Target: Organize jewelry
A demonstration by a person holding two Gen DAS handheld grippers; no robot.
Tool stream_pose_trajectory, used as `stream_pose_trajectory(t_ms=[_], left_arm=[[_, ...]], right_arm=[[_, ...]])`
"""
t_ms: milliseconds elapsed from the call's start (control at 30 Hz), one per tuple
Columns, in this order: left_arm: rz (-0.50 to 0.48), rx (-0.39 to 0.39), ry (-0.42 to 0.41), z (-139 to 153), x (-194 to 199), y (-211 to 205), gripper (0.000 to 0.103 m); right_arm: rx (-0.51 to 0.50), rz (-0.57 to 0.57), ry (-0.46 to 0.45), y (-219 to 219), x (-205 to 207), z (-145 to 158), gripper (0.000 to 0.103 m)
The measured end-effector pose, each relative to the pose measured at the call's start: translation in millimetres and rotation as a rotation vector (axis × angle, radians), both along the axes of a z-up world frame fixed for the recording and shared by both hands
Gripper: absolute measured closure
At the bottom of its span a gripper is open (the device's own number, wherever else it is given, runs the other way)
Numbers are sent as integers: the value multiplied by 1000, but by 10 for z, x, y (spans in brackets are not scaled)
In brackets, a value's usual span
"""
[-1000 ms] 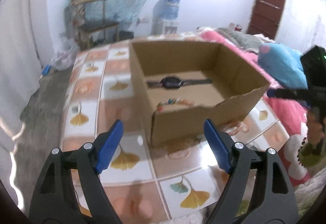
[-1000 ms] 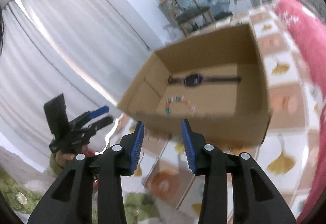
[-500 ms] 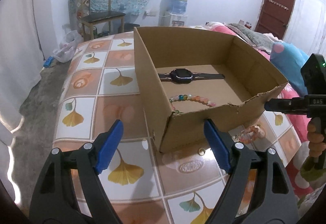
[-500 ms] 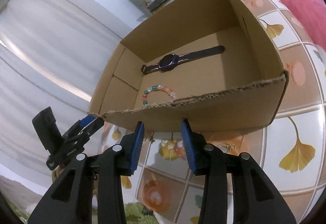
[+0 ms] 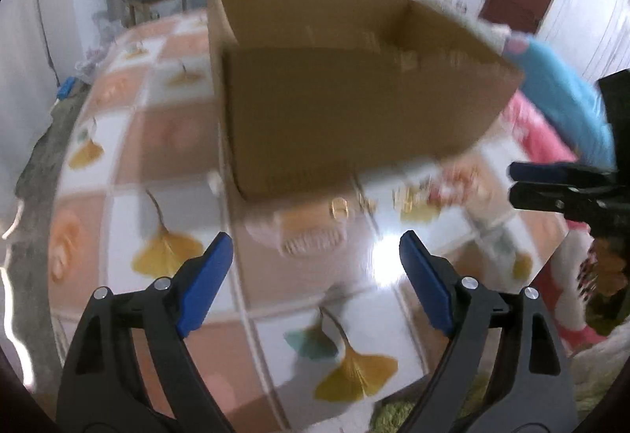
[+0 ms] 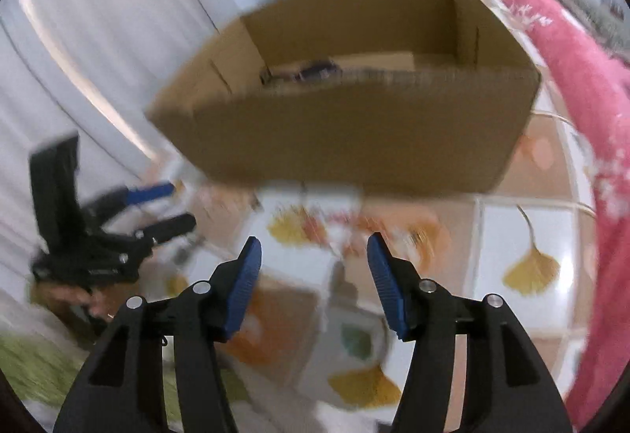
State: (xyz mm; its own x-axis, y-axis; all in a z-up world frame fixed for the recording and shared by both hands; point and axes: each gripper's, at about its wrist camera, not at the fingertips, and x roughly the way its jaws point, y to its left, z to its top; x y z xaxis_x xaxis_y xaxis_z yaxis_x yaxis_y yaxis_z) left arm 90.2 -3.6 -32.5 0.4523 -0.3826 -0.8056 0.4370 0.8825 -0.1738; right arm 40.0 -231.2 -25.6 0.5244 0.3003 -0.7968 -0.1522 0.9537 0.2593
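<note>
The surface [image 5: 118, 141], patterned in squares with ginkgo leaves, fills the space under and ahead of both pairs of jaws; on it, straight ahead of them, stands an open cardboard box [image 5: 354, 118], its near wall facing them; inside it, over that wall from the right jaws, a dark watch [image 6: 315, 73] lies blurred on the box floor; the left gripper [image 5: 315, 259] has its jaws wide apart and opening, with nothing between them; the right gripper [image 6: 314, 259] has its jaws apart and opening too, likewise empty; loose jewelry [image 5: 409, 197], blurred gold and pink pieces, lies on the surface just in front of the box, ahead of the left jaws and slightly right; beyond the right jaws the same scatter [image 6: 354, 228] sits close ahead
</note>
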Motion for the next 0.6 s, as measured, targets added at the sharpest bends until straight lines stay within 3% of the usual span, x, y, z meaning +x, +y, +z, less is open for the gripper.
stream_pose_trajectory(t_ms=[67,267,367,600], left_arm=[[9,49,18,-88,-4,-65,20],[42,134,11,-179,-24,-134,9],[26,190,-2,-199,-54,-199,8],[25,192,-4,-191,-57,-227,8]], right_arm=[[-87,-37,22,24,-103,-77,47],[-184,-139,71,-16,-188,-283,46],[-213,-137,85,26,-173,-368,38],[-230,-112,92,85,-282,-433,7]])
